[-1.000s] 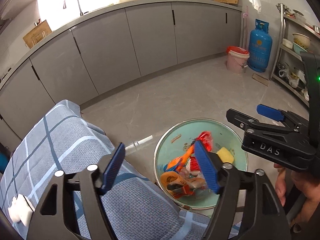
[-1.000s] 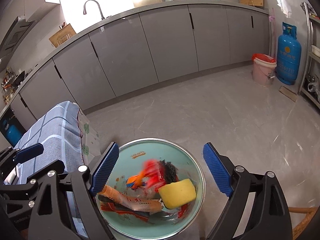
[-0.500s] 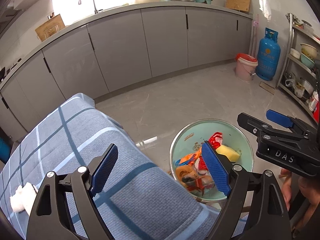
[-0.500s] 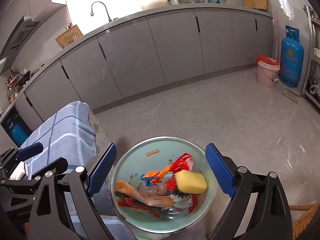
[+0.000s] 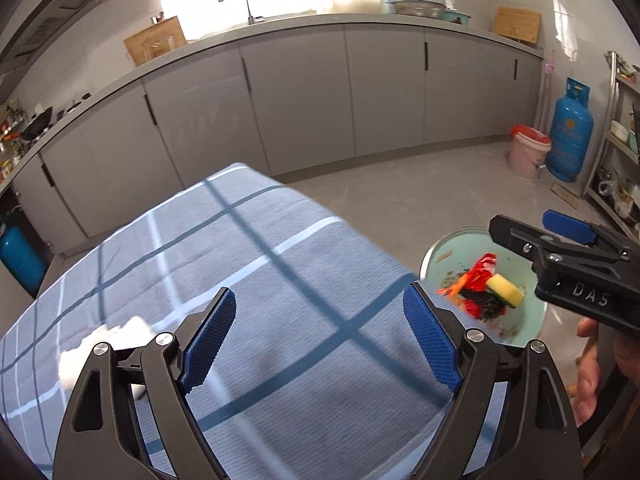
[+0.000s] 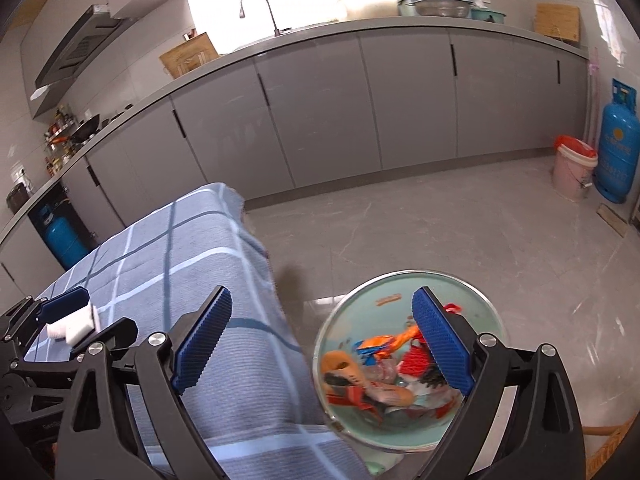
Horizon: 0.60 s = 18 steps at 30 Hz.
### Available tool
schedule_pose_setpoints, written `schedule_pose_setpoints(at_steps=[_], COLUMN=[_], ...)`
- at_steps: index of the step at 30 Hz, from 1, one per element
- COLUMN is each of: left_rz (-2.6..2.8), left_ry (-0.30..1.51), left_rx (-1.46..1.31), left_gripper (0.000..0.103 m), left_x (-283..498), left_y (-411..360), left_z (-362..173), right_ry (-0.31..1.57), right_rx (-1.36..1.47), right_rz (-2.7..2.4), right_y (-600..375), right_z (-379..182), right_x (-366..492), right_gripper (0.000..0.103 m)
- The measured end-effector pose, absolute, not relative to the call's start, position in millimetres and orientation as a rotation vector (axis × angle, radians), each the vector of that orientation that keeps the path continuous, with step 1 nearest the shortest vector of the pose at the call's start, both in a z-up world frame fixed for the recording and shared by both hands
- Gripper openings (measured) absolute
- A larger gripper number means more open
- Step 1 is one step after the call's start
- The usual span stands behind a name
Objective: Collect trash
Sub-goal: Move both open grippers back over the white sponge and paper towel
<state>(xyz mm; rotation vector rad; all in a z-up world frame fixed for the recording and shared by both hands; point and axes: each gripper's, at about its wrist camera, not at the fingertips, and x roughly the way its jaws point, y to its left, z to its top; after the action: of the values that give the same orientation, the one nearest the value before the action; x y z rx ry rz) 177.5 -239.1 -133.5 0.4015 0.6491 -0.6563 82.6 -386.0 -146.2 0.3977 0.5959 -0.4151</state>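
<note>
Both our grippers, left gripper and right gripper, gape wide, gripping nothing; the left's jaws have just been opening. Nearby, white crumpled tissue lies on the checked cloth; beyond its edge, the trash bin holds wrappers.

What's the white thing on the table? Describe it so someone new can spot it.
Start at the table under the blue checked cloth beside the trash bin. On the cloth's near left part, far from the bin, lies a small white wad, likely tissue, close by the left gripper. It is the only loose item on the cloth, and plain white, unlike the colourful wrappers in the bin.
</note>
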Motion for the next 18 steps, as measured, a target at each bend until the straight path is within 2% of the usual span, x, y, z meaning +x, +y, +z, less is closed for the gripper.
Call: schedule_pose_setpoints(at_steps=[12,14,18], left_rz=[-0.465,-0.417,-0.324], left_ry=[0.663,0.667,0.696], left_rx=[0.366,0.354,0.309], left_gripper=[0.085,0.091,0.091], left_x=[211,218,235], left_y=[-135,-114,-73], left_z=[-136,-137,-139], right_ry=[0.625,0.631,0.644], right_rx=[0.323,0.297,0.247], right_rz=[-0.270,-0.233,-0.172], right_y=[-306,-288,-258], right_z=[-140,-137,-135], right_x=[128,140,160], right_gripper=[0.092,0.093,0.093])
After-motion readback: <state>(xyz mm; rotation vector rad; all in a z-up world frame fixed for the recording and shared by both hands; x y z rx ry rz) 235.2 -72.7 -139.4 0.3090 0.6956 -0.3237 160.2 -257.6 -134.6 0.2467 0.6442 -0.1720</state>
